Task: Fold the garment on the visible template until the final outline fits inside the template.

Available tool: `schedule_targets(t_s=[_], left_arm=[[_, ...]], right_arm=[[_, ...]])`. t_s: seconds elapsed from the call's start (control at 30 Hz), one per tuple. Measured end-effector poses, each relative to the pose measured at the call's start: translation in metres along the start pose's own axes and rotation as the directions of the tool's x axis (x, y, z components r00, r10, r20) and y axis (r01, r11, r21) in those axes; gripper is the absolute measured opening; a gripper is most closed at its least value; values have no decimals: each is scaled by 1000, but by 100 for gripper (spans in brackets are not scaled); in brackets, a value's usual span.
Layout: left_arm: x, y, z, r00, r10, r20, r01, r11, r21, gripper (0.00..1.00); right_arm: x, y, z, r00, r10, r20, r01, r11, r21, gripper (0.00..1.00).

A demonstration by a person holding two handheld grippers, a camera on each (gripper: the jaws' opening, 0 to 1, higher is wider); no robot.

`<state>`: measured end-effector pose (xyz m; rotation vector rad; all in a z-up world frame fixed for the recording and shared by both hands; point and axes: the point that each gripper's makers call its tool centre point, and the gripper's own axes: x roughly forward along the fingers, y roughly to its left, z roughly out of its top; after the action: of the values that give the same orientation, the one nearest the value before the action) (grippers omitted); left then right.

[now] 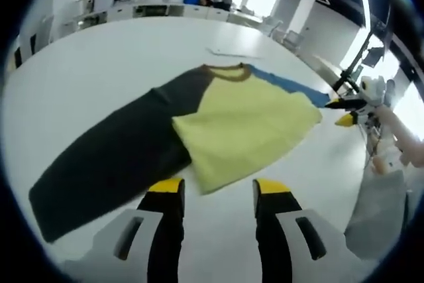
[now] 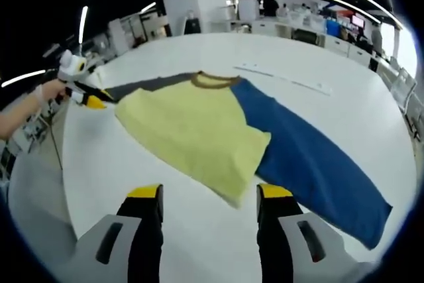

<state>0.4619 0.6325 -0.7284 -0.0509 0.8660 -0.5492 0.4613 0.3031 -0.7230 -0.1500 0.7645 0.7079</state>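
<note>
- Left gripper (image 1: 217, 190): its jaws stand apart at the bottom of the left gripper view, with nothing between them. They hover just short of the shirt's near yellow corner, probably lined up to take that edge.
- Right gripper (image 2: 209, 193): its jaws are likewise spread and empty at the bottom of the right gripper view. The yellow hem corner lies just beyond the gap, so this side looks ready for a pinch too.
- Shirt (image 1: 245, 124): it lies flat on the white table (image 1: 99, 64), filling the middle of both views. Its yellow body is spread, and I judge that no fold has been made yet.
- Dark sleeve (image 1: 112, 157): it stretches full length toward the lower left of the left gripper view. It probably needs folding in over the body.
- Blue sleeve (image 2: 311, 157): it runs out to the lower right of the right gripper view, also laid straight.
- Collar (image 1: 228, 71): the brown neck band sits at the far end of the shirt, away from both sets of jaws.
- At the right edge of the left gripper view, the right gripper shows beside the blue sleeve's end. Whether it touches the sleeve I cannot tell.
- At the upper left of the right gripper view, a hand (image 2: 50, 91) holds the left gripper by the dark sleeve.
- Pale strip (image 2: 285, 79): it lies on the table beyond the collar. I cannot tell whether it belongs to the template, and no outline shows under the shirt.
</note>
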Motion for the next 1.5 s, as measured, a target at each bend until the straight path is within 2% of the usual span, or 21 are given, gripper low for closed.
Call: schedule_targets(t_s=[0.37, 0.8, 1.1, 1.5], left_arm=[[5, 6, 1, 1000, 19, 13, -19, 1000, -15, 33], [8, 9, -2, 1000, 24, 14, -24, 999, -46, 28], [12, 9, -6, 1000, 25, -1, -25, 999, -43, 26], [15, 12, -9, 1000, 24, -12, -24, 998, -63, 19]], right_arm=[[4, 1, -6, 1000, 10, -12, -10, 1000, 1, 53], [8, -8, -8, 1000, -6, -13, 6, 1000, 24, 46], [10, -15, -11, 1000, -26, -15, 27, 998, 52, 39], [11, -20, -12, 999, -42, -19, 43, 997, 64, 36]])
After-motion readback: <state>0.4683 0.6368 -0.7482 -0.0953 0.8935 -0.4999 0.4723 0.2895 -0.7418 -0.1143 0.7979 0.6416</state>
